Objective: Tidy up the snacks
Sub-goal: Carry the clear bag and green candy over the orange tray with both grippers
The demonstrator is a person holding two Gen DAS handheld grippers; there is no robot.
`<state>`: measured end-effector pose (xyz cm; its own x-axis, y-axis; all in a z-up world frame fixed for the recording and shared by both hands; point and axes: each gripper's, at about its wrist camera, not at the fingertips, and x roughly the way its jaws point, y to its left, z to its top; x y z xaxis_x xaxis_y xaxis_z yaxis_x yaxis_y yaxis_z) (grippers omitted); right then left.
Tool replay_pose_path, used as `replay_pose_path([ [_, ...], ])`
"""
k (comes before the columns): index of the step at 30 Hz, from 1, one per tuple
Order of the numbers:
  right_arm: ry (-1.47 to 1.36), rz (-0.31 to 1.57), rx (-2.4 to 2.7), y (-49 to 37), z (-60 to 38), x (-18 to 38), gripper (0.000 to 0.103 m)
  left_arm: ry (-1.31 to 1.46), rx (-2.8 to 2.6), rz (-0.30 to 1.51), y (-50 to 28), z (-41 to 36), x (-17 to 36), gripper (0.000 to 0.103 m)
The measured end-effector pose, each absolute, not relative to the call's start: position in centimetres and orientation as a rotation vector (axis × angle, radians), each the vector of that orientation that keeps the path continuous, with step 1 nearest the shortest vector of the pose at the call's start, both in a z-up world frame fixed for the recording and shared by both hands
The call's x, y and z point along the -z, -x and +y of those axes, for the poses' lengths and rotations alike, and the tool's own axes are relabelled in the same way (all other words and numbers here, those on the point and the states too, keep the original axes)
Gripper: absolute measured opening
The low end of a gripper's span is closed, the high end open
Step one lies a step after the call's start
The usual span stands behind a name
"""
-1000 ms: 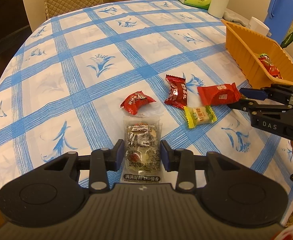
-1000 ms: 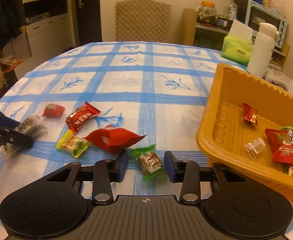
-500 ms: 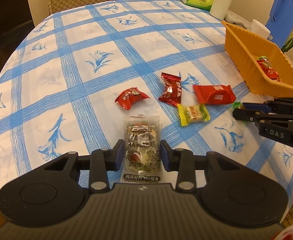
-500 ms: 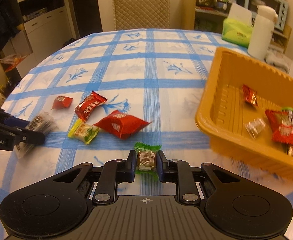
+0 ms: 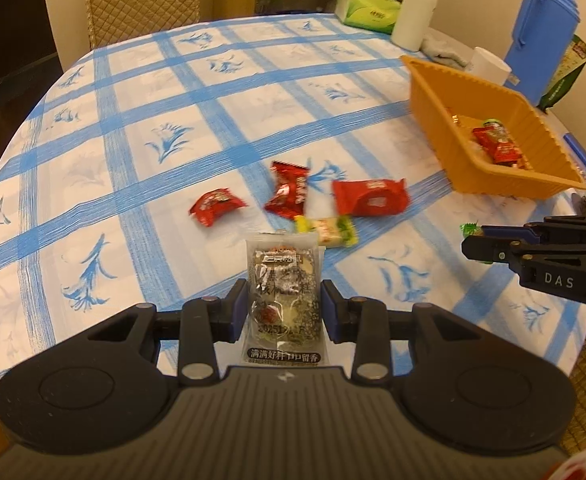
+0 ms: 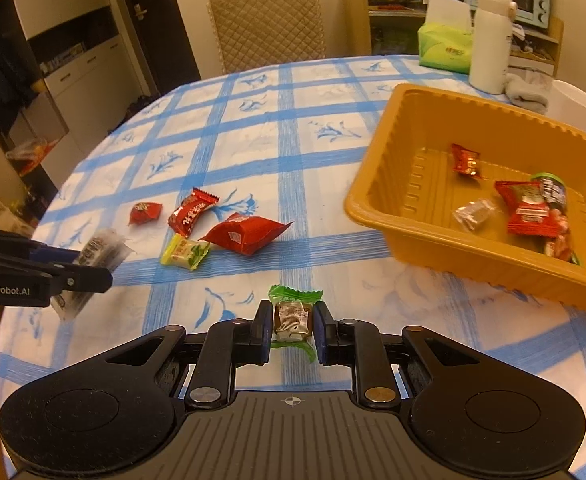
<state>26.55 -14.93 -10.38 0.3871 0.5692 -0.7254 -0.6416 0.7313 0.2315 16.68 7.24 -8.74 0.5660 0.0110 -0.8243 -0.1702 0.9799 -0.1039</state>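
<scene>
**Both claws loaded above the table**

My left gripper (image 5: 284,307) clamps a clear nut-cake packet (image 5: 283,292) above the checked tablecloth (image 5: 133,128). My right gripper (image 6: 292,317) pinches a green-wrapped candy (image 6: 291,312), with the orange tray (image 6: 377,200) to its right.

Blue-and-white checks under red, green and yellow wrappers

Tablecloth (image 6: 293,152) white, crossed by blue bands, blue flower sprigs in the squares. Tray (image 6: 377,196) orange. Loose snacks: three red packets (image 5: 369,198), one yellow-and-green packet (image 5: 327,230). Clear packet (image 5: 281,292) with dark speckled filling and a black strip of white characters, between black, blue-padded fingers. Green-ended candy (image 6: 293,312) with a brown-and-white middle. Jug (image 5: 541,36) blue, bottle (image 6: 489,40) white, tissue pack (image 6: 445,50) green, chair (image 6: 265,24) beige and quilted.
</scene>
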Motion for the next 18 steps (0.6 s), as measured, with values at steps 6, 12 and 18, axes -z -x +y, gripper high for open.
replay_pose_path([
  [6, 0.053, 0.860, -0.756, -26.2, -17.8, 8.6, 0.022, 0.169, -0.072, 0.931, -16.5, 4.6, 6.8, 0.034],
  [12, 0.014, 0.828, -0.721, -26.5, -21.5, 6.8, 0.022, 0.142, -0.010, 0.888, -17.6, 0.9, 4.9, 0.034],
  [18, -0.016, 0.803, -0.669, -27.3, -25.3, 5.6, 0.022, 0.116, 0.045, 0.856, -19.6, -2.9, 3.6, 0.034],
])
